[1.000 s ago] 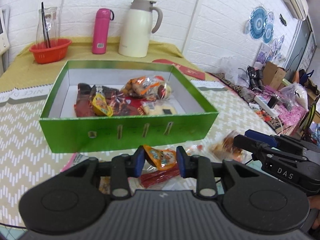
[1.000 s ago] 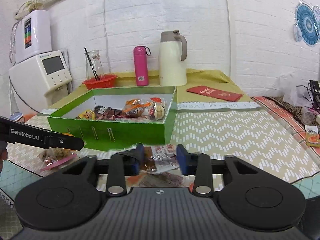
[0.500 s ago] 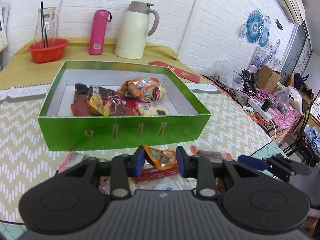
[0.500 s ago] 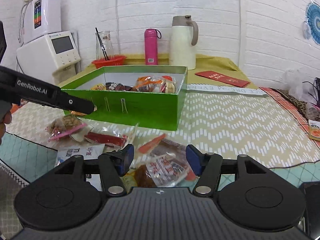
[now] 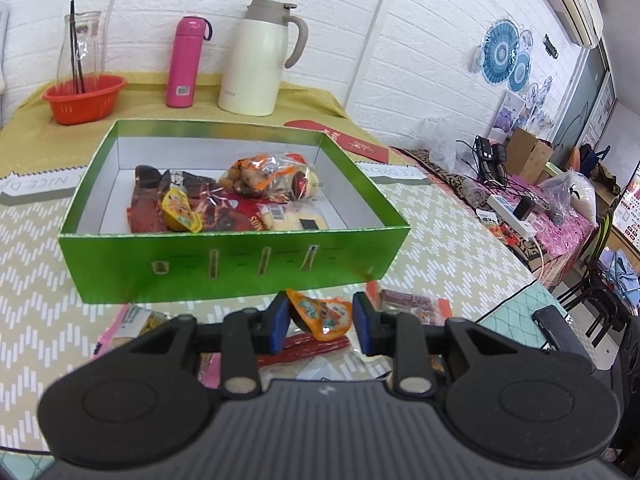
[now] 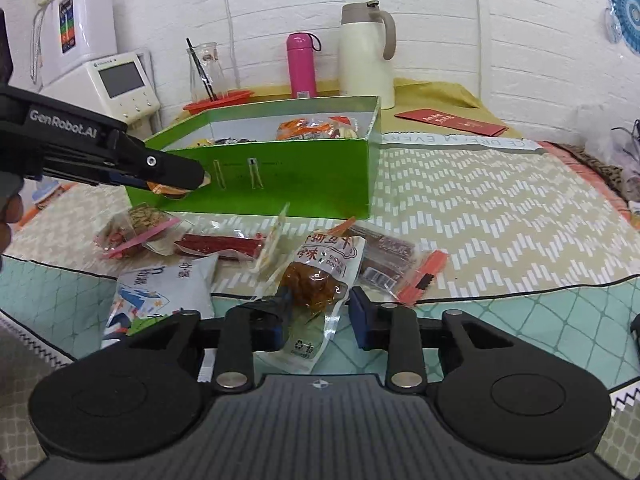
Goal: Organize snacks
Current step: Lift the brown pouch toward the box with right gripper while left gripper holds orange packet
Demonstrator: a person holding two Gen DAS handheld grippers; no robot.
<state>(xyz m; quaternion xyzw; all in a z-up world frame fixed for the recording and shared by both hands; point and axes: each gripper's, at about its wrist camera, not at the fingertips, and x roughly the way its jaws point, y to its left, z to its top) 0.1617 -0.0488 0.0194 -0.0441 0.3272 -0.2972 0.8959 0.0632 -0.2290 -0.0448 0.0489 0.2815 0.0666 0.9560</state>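
Left hand-held gripper (image 5: pixel 320 320): clenched on a small orange jelly cup (image 5: pixel 322 316), held off the table just near of the green box (image 5: pixel 224 268). The right wrist view shows the same cup under its black fingers, in front of the box's near wall.

Right hand-held gripper (image 6: pixel 318 312): its jaws are closing around a clear pouch of brown snack (image 6: pixel 320 276). The pouch lies between the pads; the left pad looks to be at the wrapper, while the right pad seems to stand a little clear, though the crinkled film makes that hard to judge.

Pouch, place: on the table at the near edge of the loose pile, well apart from the box and nearer the right hand than the left.

Pouch, long axis: it runs near to far, slightly tilted to the right at the far end, so the jaws cross its narrow width.

Key relation: the box lies far and a little left of the right hand-held gripper; once the pouch is gripped, the move is probably up and far-left over the near wall.

Box contents: several packets already lie inside, a mixed bag (image 5: pixel 272 172) at the far right and dark red wrappers (image 5: pixel 192 208) at the left.

Loose snacks: a red stick packet (image 6: pixel 224 246), a white and blue pack (image 6: pixel 160 292) and a dark bar (image 6: pixel 384 260) lie on the table.

Step in hand: two items on the way to the box, most of the pile not yet moved.
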